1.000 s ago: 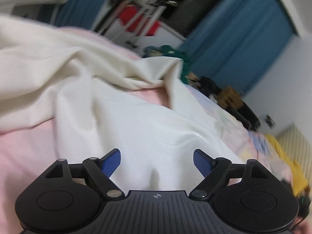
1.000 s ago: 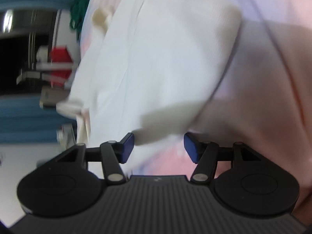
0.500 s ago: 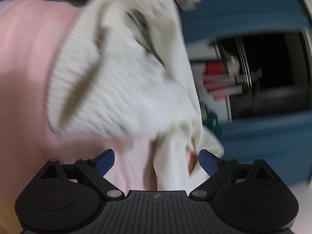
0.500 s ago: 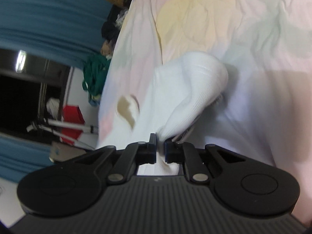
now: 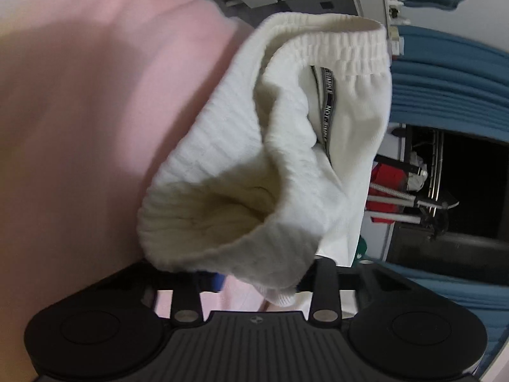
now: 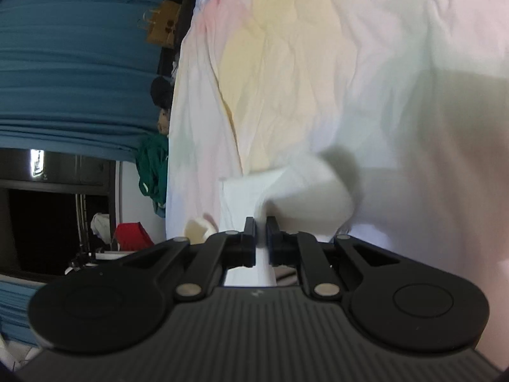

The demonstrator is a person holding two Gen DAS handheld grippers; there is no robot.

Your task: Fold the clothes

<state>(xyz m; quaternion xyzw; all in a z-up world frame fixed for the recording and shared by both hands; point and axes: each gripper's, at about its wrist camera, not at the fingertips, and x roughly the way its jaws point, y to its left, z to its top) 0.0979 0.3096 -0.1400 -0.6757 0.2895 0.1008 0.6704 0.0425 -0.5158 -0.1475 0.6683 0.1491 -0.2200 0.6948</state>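
A white ribbed garment (image 5: 241, 159) with an elastic waistband (image 5: 343, 47) and a printed label strip fills the left wrist view. Its bunched lower edge drapes over my left gripper (image 5: 270, 275) and hides the fingertips. The jaws stand closer together than fully open, with cloth between them. Whether they grip it is unclear. In the right wrist view my right gripper (image 6: 261, 238) is shut on a fold of the same white garment (image 6: 302, 197), held just above the pastel bed sheet (image 6: 318, 63).
Pink bedding (image 5: 79, 127) lies to the left. Blue curtains (image 5: 445, 89) (image 6: 73, 73), a metal rack with a red item (image 5: 388, 178) and a dark opening stand beyond the bed. Green cloth (image 6: 154, 165) and a brown bag (image 6: 162, 28) sit off the bed's edge.
My left gripper has swung from the flat garment to its waistband end, and its jaws have narrowed around the cloth. My right gripper shut on a fold and has carried it over the sheet.
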